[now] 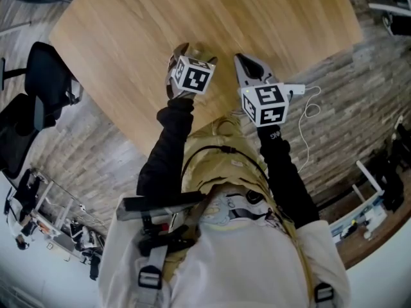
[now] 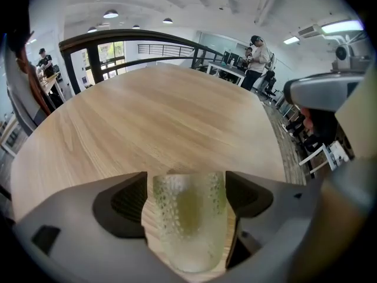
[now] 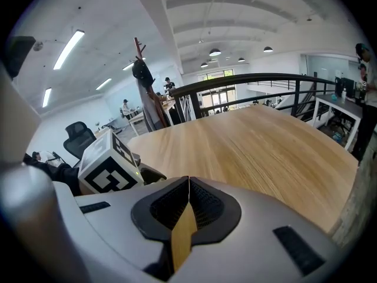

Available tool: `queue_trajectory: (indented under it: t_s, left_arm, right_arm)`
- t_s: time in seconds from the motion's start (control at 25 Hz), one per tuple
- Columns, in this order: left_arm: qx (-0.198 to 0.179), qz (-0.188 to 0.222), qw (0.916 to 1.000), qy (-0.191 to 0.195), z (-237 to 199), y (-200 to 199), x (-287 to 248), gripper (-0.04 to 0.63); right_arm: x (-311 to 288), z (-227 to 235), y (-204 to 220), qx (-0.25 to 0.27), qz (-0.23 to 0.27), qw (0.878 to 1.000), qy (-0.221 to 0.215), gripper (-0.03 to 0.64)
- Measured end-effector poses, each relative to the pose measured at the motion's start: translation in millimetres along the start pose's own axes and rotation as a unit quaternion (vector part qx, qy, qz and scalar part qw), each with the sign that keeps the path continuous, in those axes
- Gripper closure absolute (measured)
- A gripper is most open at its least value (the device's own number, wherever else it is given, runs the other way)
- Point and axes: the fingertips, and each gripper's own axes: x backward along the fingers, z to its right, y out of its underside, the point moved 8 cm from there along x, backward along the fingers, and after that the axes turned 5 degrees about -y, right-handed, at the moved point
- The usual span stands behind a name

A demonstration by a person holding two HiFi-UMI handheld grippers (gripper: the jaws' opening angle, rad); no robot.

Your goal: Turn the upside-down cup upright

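Observation:
A clear, dimpled cup (image 2: pixel 188 217) with a yellowish tint stands on the wooden table (image 2: pixel 165 117) between the jaws of my left gripper (image 2: pixel 188 187). The jaws are spread wide. A gap shows between the left pad and the cup's wall, and the right pad stands close beside it. The cup's narrower, rounded end faces the camera. In the head view the left gripper (image 1: pixel 192 51) points down at the table's near corner and hides most of the cup. My right gripper (image 1: pixel 244 61) hovers just to its right, shut and empty, with its pads (image 3: pixel 188 184) pressed together.
The table edge (image 1: pixel 192 133) runs close to the person's body. A white cable (image 1: pixel 309 111) lies on the floor at the right and a black office chair (image 1: pixel 38 82) stands at the left. A coat stand (image 3: pixel 144 81) and a railing (image 3: pixel 247 84) lie beyond the table.

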Motion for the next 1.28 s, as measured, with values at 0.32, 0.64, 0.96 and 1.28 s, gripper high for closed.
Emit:
queue_trajectory:
  t_s: [0.32, 0.64, 0.96, 1.28]
  left_arm:
    - [-0.006, -0.021, 0.9998, -0.002, 0, 5, -12, 0.202]
    - [0.008, 0.06, 0.9975, -0.036, -12, 8, 27, 0.206]
    - [0.02, 0.076, 0.9956, -0.051, -13, 32, 46, 0.206]
    - [0.02, 0.096, 0.9935, -0.057, -8, 61, 60, 0.206]
  right_arm:
    - [9, 4, 3, -0.002, 0.002, 1.0, 0.006, 0.594]
    - [14, -9, 2, 0.007, 0.009, 1.0, -0.003, 0.594]
    - [14, -26, 3, 0.021, 0.01, 1.0, -0.02, 0.594]
    - [22, -44, 11, 0.027, 0.012, 0.999, -0.023, 0.594]
